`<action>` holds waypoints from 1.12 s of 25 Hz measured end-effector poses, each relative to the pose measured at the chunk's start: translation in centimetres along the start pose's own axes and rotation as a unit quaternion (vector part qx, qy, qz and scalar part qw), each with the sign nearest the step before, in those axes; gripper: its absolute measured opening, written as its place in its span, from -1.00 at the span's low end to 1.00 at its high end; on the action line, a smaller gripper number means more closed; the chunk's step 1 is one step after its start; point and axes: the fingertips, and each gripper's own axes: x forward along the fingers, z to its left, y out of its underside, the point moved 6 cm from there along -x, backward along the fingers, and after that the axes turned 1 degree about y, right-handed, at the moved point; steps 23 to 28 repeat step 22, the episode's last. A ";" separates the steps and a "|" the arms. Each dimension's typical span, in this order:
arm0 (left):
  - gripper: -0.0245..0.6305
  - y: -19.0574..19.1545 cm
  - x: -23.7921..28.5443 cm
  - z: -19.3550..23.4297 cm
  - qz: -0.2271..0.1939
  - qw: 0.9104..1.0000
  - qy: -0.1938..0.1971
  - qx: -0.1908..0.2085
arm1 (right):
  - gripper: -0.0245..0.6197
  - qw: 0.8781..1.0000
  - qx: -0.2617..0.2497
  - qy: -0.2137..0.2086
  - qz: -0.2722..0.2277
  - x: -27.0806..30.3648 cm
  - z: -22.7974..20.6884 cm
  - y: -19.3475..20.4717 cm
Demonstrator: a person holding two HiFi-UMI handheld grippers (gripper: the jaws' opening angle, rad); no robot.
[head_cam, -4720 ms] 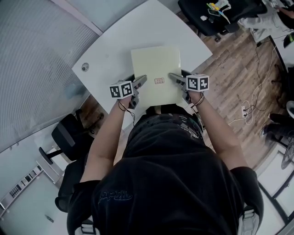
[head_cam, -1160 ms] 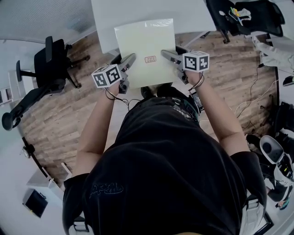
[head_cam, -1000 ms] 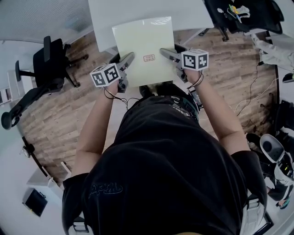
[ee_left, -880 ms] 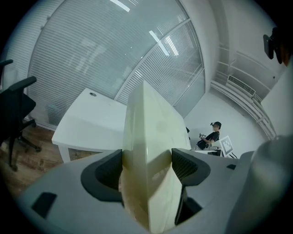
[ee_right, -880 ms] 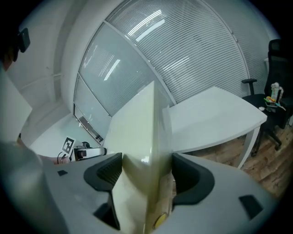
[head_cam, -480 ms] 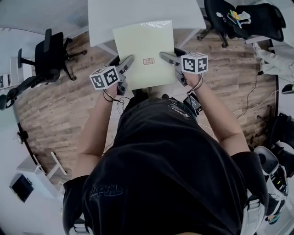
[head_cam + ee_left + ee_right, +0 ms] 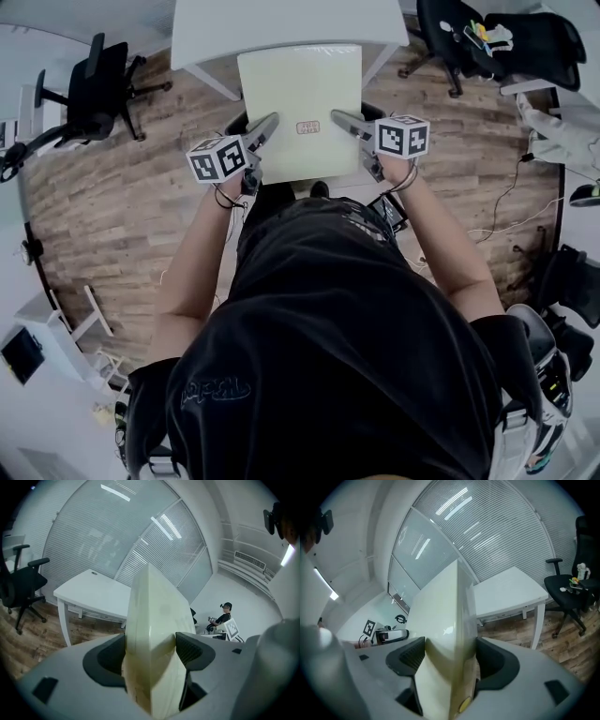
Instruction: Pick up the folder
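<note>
Cream-coloured card fills the gap of both tools. Your left hand-held gripper (image 7: pixel 150 651) is clamped on the left edge of the folder (image 7: pixel 152 611), with its black pads (image 7: pixel 194 649) pressed against either face of the cover. Your right hand-held gripper (image 7: pixel 450 656) pinches the opposite edge in the same way, so you hold the folder between the two.

From the head view, the jaws come in from both sides toward a small red label (image 7: pixel 307 127) near the folder's near edge. A marker cube (image 7: pixel 217 157) rides above each of your wrists. The folder is in the air in front of your chest, roughly level and clear of any support. Most of it hangs over the wooden floor (image 7: pixel 122 187), and its far edge lines up with the near rim of the white worktop (image 7: pixel 281 19).

A black office chair (image 7: pixel 89 89) stands on the floor off to your left, well apart from the worktop. A second dark chair (image 7: pixel 487 33) stands to the right. Both gripper views show a wall of slatted blinds (image 7: pixel 93 541) behind the worktop.
</note>
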 end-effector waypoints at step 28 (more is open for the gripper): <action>0.10 3.9 -1.9 -2.5 -0.008 1.000 -0.007 -0.005 | 0.10 1.000 -0.004 -0.015 -0.001 -3.0 1.2 3.1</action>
